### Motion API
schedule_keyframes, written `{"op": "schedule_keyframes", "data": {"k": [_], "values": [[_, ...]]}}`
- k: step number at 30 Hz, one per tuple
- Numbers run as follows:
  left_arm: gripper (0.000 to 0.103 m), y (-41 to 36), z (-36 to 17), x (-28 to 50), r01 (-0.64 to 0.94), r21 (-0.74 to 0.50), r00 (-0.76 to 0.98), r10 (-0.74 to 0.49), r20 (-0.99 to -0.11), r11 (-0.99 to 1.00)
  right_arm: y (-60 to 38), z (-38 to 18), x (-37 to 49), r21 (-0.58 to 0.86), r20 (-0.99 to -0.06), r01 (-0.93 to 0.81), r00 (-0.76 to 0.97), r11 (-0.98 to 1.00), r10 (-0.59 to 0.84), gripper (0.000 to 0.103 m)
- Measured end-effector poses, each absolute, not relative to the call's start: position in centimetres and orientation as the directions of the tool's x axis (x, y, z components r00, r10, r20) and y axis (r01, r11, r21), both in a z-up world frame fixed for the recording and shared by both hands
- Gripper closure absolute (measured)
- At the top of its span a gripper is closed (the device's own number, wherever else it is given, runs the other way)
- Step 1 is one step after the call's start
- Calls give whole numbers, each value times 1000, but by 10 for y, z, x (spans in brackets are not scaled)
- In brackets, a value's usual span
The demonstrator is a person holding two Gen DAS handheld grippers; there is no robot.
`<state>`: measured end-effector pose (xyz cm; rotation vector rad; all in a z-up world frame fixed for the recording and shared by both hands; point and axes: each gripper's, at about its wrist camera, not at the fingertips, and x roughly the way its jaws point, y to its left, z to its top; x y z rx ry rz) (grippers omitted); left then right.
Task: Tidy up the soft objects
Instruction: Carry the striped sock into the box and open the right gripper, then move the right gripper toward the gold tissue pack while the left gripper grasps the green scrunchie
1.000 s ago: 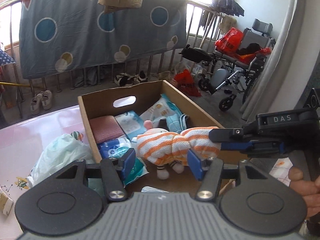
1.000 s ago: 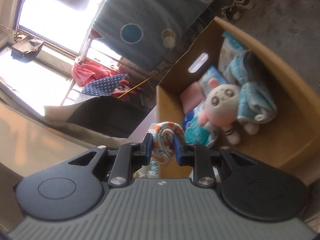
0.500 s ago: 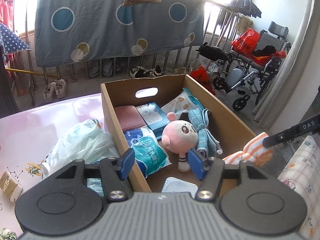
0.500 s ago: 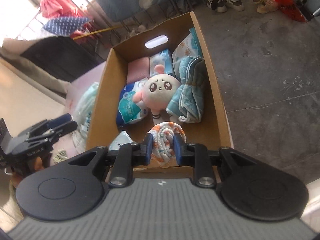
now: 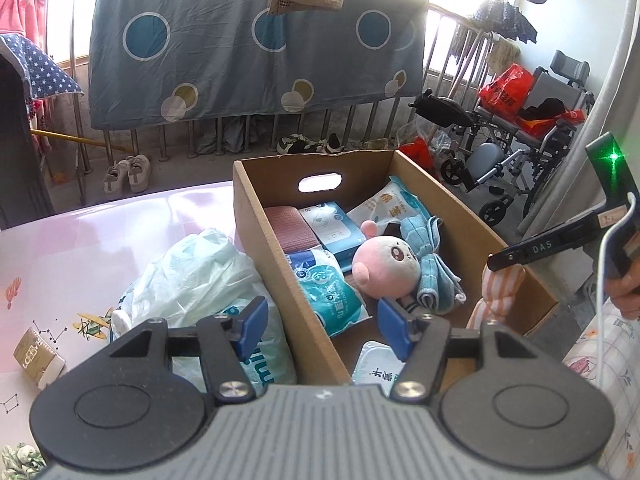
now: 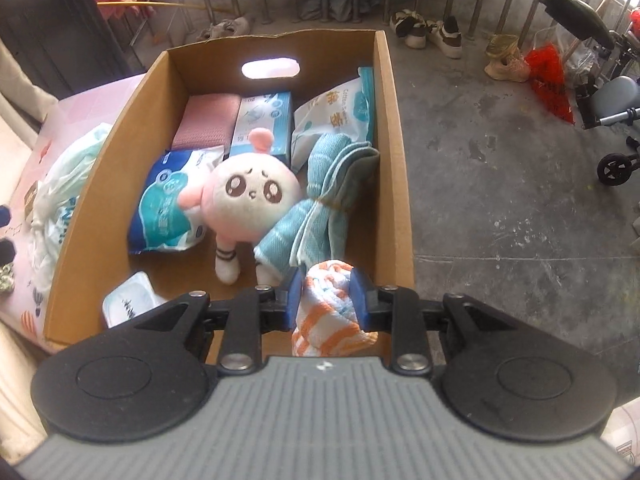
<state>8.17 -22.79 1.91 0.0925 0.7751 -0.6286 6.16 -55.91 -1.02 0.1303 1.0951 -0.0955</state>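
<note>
Two hand-held grippers work around one cardboard box (image 6: 394, 128), which serves as the landmark. Poised over the box's near right corner, the right hand-held gripper (image 6: 326, 294) has its blue pads (image 6: 294, 294) pressed against an orange-and-white striped towel (image 6: 330, 312), pinching it; in the left wrist view the same towel (image 5: 500, 286) hangs from that gripper's fingertip against the box's right wall. Just outside the box's near left corner, the left hand-held gripper (image 5: 320, 326) has its jaws spread wide with nothing between them. Inside the box, a pink plush toy (image 6: 250, 196) lies face up near the middle, with a bundle of teal cloths (image 6: 320, 204) touching its right side along the right wall. To the plush's left is a blue-and-teal tissue pack (image 6: 168, 204) by the left wall. At the box's far end, below the handle cutout, sit a folded pink cloth (image 6: 206, 120), a light blue packet (image 6: 262, 120) and a white cotton-tissue pack (image 6: 340, 108) leaning in the far right corner. A white lidded wipes pack (image 6: 130, 302) lies on the box floor at the near left. Outside the box's left wall, a pale plastic bag (image 5: 196, 276) rests on the pink patterned surface (image 5: 100, 248), touching the cardboard. Farther left of the box, a small tan packet (image 5: 38, 356) lies on the same surface.
</note>
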Motion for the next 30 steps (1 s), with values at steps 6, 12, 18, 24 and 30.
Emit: {"op": "schedule_keyframes", "data": {"k": [6,12,18,24,30], "values": [[40,-211,21,81,529,-151,565,-479,-671,835,-542,-25,83,-11,-870,101,490,995,-59,77],[37,-184,26,79,488,-128,608,-441,-660,864,-542,-27,97,9,-852,153,519,988,-73,61],[34,-148,27,75,433,-99,649,-386,-656,896,-555,-36,98,189,-853,227,520,955,45,44],[29,-109,15,68,363,-25,681,-284,-675,931,-542,-57,100,178,-900,231,431,957,63,38],[26,-65,-4,58,276,81,709,-146,-690,958,-521,-24,88,190,-857,184,510,964,71,37]]}}
